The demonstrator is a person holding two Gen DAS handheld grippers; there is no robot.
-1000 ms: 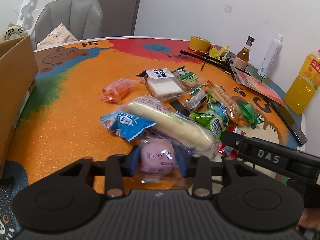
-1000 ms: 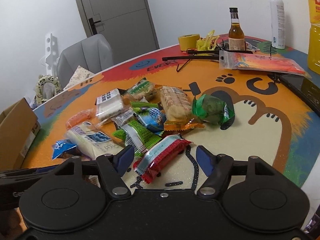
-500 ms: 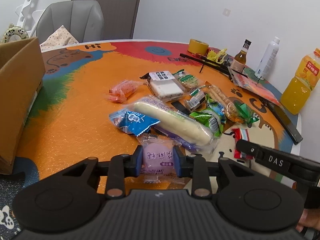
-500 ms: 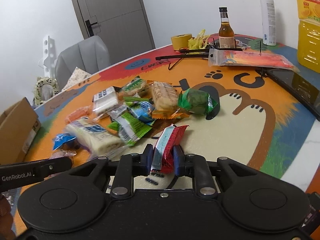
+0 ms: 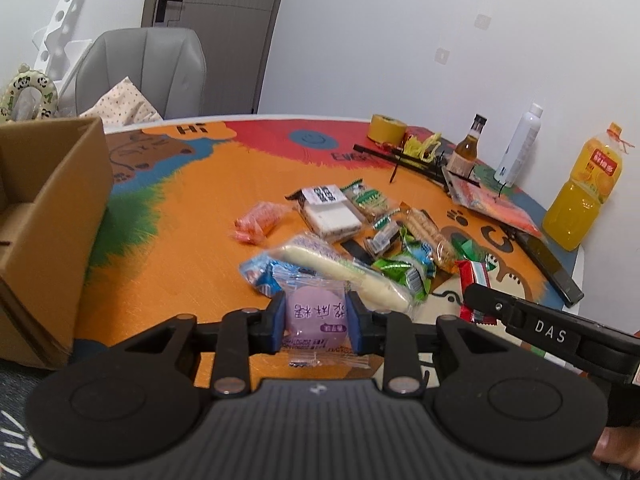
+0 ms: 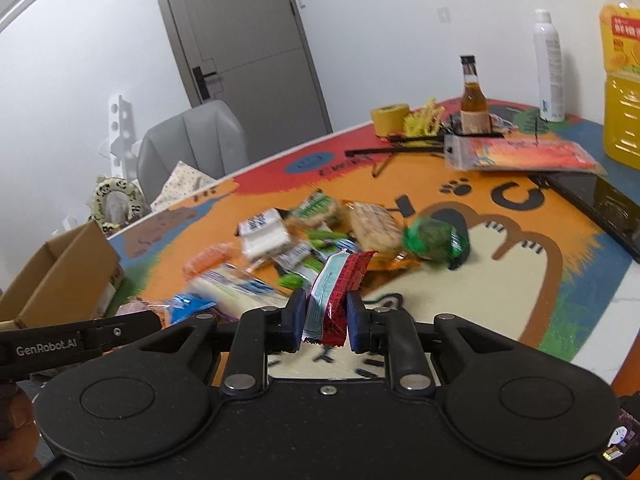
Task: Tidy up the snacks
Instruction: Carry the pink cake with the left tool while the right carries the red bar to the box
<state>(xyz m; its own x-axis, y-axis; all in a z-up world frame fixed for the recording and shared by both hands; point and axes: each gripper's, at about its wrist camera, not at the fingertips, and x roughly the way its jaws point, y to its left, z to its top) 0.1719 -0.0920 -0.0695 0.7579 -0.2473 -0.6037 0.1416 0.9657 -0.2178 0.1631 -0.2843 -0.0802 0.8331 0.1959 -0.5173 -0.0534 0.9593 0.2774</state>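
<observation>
while most of the snacks lie in a loose pile near the middle of the round table, both grippers are loaded: the left gripper has its jaws narrowed onto a purple mochi packet, held clear of the mat toward the table's near edge, and the right gripper has its jaws clamped on a red-and-blue wrapped bar, lifted above the near edge on its side. the open cardboard box stands at the table's left edge, well apart from the pile, and looks the likely place for the snacks; what it already holds cannot be told from either view. left on the mat are a long white cake roll, a blue packet just beside it, an orange packet toward the box side of the pile, a white block-shaped cake, green packets and a cracker sleeve on the pile's right. along the far right edge stand a roll of yellow tape, a small brown bottle, a white spray bottle and an orange juice bottle, apart from the snacks. by this showing the sorting is at an early stage, with two items in hand but not yet put down and roughly ten more to be gathered.
</observation>
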